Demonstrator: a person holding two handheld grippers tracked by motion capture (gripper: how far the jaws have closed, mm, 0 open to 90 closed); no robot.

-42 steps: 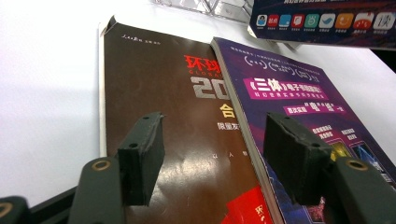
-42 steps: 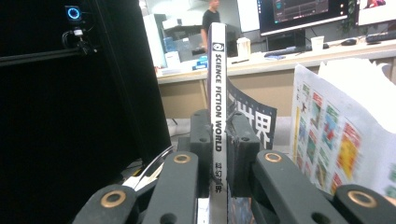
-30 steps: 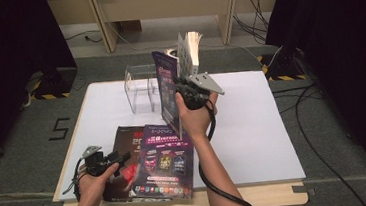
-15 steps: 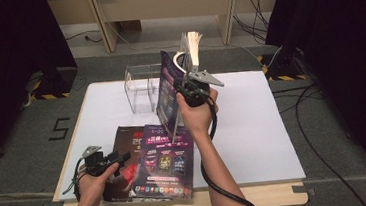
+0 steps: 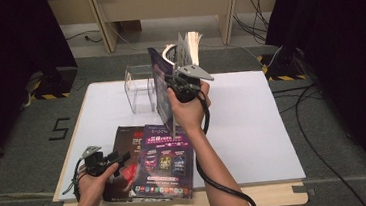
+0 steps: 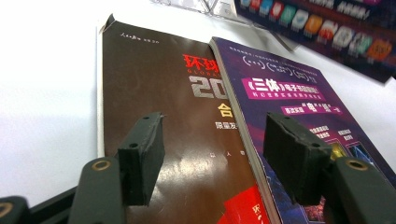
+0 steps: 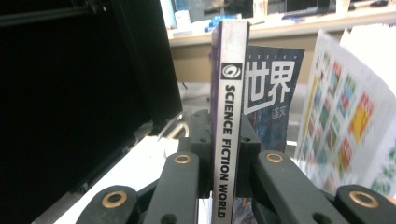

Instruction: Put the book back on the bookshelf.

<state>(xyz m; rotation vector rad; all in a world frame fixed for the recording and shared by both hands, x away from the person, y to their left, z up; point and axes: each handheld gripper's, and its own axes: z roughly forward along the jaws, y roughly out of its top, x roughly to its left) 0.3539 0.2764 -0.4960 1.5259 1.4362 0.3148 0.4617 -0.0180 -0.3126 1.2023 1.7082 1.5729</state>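
Magazine [image 7: 229,140] (spine-first) in right gripper [image 7: 223,161]

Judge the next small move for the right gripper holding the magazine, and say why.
Probably carry the magazine a little farther toward the clear acrylic holder behind it. The right gripper clamps its spine, it hangs upright above the table with pages fanned, and the holder stands just beyond.

Under my left claw [image 5: 122,159] I see two glossy paper magazine covers [image 6: 196,154] on the matt white table [image 5: 253,127]; my right claw [image 7: 223,154] grips a smooth paper spine [image 7: 229,107].
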